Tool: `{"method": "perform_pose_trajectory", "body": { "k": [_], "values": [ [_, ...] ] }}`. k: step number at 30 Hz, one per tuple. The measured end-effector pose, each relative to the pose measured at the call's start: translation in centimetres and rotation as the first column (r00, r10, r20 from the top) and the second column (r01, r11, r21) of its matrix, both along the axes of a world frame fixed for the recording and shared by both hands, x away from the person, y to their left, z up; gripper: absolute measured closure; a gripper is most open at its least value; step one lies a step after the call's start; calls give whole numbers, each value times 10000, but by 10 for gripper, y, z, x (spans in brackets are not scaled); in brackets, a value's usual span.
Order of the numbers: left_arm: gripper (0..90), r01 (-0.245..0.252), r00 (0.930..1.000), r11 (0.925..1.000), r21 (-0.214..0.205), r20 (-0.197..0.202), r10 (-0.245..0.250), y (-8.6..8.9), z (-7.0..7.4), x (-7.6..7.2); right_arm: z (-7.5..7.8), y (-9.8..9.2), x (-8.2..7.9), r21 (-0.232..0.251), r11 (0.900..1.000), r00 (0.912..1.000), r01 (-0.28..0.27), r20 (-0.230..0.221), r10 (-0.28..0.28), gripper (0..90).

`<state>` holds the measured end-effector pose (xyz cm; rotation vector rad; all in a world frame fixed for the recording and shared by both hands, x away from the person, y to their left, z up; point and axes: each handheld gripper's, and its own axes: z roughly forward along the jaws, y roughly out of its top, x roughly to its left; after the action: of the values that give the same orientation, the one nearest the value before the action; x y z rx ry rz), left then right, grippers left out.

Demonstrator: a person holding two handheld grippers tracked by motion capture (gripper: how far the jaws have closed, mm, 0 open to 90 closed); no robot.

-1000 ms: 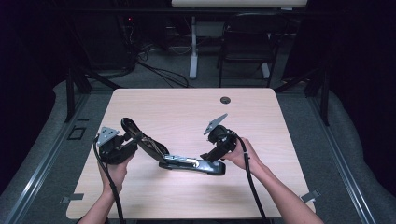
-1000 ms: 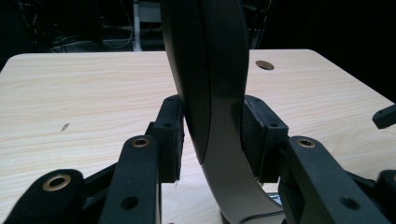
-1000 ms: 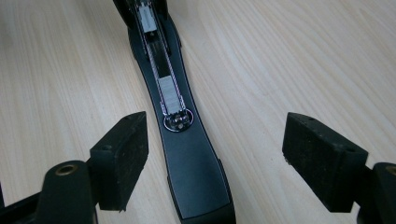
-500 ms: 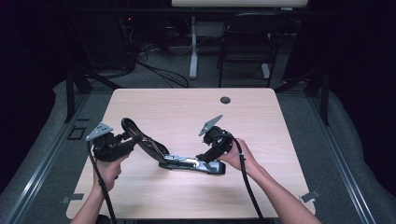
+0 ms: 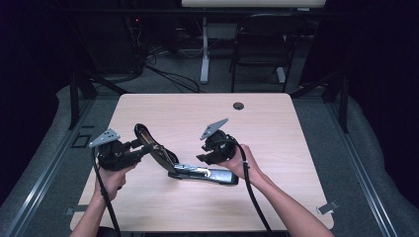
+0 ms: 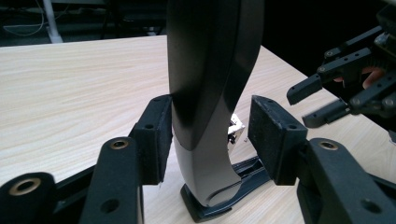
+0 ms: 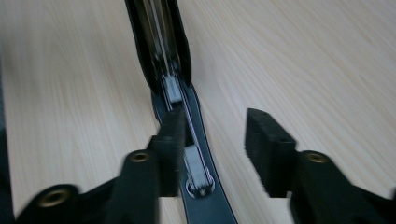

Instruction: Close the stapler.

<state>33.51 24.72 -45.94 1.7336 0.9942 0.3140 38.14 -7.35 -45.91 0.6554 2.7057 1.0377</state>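
Observation:
A black stapler lies folded open on the wooden table (image 5: 276, 123). Its base (image 5: 207, 175) rests flat and its top arm (image 5: 150, 143) stands up toward the left. My left gripper (image 5: 142, 148) straddles that raised arm (image 6: 210, 70). One pad (image 6: 156, 135) lies against it, the other (image 6: 273, 135) stands off, and the jaws have just been opening. My right gripper (image 5: 203, 159) hovers over the base, whose staple channel (image 7: 196, 140) runs under one jaw. Its jaws (image 7: 214, 126) have just been closing, with a gap left and nothing pinched.
A round cable hole (image 5: 238, 105) sits near the table's far edge. A dark chair (image 5: 259, 44) and desk legs stand beyond it. From the left gripper view, the right gripper (image 6: 336, 93) hangs close at the right. Cables trail from both grippers toward the near edge.
The right gripper has shifted a little to the left above the stapler base and narrowed its jaws. The left gripper stays at the raised arm, slightly tilted. The stapler has not moved.

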Motion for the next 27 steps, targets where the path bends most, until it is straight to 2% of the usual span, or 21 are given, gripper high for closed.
{"method": "perform_pose_trajectory", "body": {
  "k": [2, 4, 6, 7, 8, 13, 14, 17, 21, 27],
  "values": [
    [519, 7, 10000, 10000, 48, 51, -8, -2, 0, 0, 5, 5, 1, 139, 9999, 9999, -69, 146, 67, 728],
    [530, 8, 9999, 9999, 110, 109, -10, -3, 0, -1, 9, 14, 2, 569, 9982, 9998, -191, 117, 184, 807],
    [543, 11, 9999, 9999, 105, 141, -12, -4, 0, -1, 11, 18, 3, 714, 9972, 9996, -228, 174, 216, 835],
    [543, 36, 9999, 9999, 116, 113, -38, -5, -1, -1, 14, 23, 5, 808, 9963, 9993, -310, 246, 291, 867],
    [559, 2, 9999, 9999, 165, 163, -4, -6, -1, -1, 20, 36, 7, 937, 9942, 9979, -527, 423, 489, 900],
    [603, -67, 9997, 9999, 158, 217, 63, -8, -2, 0, 31, 52, 12, 1162, 9906, 9956, -717, 687, 640, 900],
    [606, -79, 9995, 9996, 268, 322, 71, -10, -2, -1, 39, 61, 14, 1324, 9872, 9939, -892, 762, 796, 900],
    [610, -126, 9991, 9989, 453, 415, 107, -14, 0, -2, 44, 69, 14, 1347, 9856, 9917, -1024, 912, 906, 900],
    [609, -96, 9983, 9986, 523, 584, 65, -20, 1, -3, 50, 78, 13, 1457, 9824, 9890, -1171, 1076, 1019, 900],
    [607, -39, 9968, 9966, 827, 803, -27, -30, 3, -5, 53, 79, 13, 1500, 9811, 9874, -1220, 1185, 1047, 900]
  ]
}}
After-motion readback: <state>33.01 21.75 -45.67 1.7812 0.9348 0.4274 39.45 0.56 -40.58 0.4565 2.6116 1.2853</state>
